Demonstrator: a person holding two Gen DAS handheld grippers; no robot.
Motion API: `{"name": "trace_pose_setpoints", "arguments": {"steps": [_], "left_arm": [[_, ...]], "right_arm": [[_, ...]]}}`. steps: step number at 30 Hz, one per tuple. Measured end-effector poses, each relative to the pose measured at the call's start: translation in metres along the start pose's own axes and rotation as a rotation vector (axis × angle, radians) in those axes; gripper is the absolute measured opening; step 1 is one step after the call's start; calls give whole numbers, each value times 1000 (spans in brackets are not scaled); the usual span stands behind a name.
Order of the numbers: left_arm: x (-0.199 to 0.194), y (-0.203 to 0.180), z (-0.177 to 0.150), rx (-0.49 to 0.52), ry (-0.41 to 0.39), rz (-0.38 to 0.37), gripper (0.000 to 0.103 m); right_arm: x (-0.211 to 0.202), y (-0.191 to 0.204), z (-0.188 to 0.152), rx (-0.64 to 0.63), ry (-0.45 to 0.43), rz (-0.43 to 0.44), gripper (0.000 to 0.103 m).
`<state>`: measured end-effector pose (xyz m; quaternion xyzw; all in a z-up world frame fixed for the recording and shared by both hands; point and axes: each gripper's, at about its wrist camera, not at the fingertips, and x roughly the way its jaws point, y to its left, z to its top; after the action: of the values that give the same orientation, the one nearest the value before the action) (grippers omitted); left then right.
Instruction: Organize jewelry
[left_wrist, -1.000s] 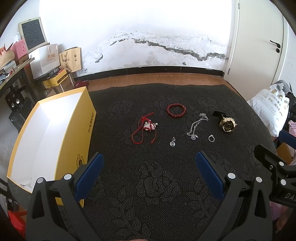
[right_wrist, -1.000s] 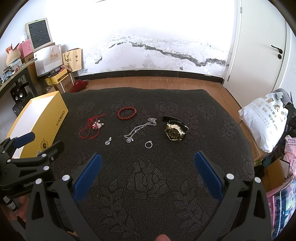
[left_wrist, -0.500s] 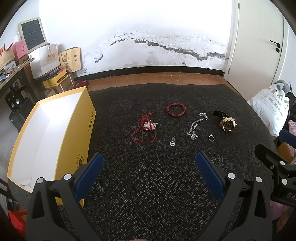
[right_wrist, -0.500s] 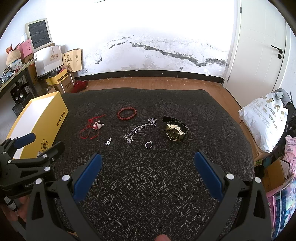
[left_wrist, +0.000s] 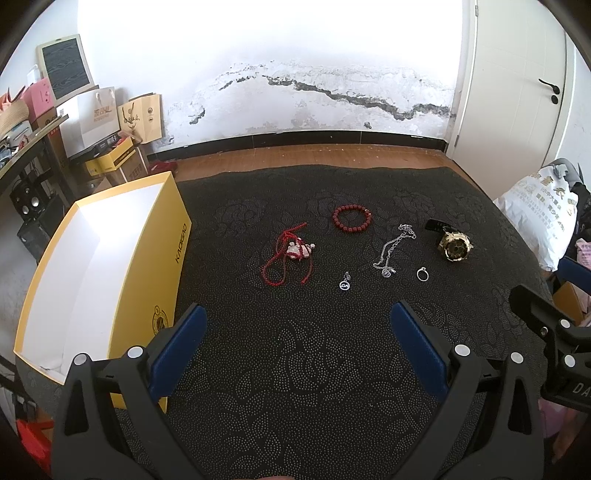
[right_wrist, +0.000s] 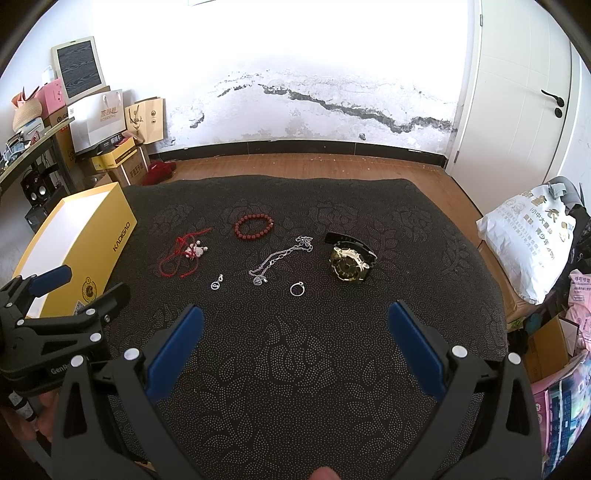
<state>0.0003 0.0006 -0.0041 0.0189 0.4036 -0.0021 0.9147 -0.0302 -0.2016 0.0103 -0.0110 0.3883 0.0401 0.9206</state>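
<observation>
Both grippers gape empty; only the left gripper (left_wrist: 298, 339) view shows inside the yellow box (left_wrist: 85, 273)

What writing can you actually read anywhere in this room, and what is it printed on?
"KAOIGAO": side of the yellow box, letters a little uncertain.
"Gen...", cut off: left gripper.
"DA...", cut off: right gripper.
White shopping bag: brand line too blurred.
White sack: printed characters too small.
Pendant: mark unreadable.
</observation>
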Motion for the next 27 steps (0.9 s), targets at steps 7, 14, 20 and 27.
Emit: {"name": "trace_pose_setpoints", "arguments": {"steps": [7, 14, 20, 27], "left_arm": [[0, 1, 0, -3, 2, -1, 97], [1, 0, -1, -2, 4, -2, 97], [2, 0, -2, -4, 12, -4, 97], [15, 5, 1, -26, 45, -6, 97]], "right_arm": [[0, 0, 0, 0, -1, 1, 97], [-1, 0, 1, 0, -2, 0, 97], [-1, -1, 1, -1, -4, -2, 97], [0, -3, 3, 6, -9, -6, 97]]}}
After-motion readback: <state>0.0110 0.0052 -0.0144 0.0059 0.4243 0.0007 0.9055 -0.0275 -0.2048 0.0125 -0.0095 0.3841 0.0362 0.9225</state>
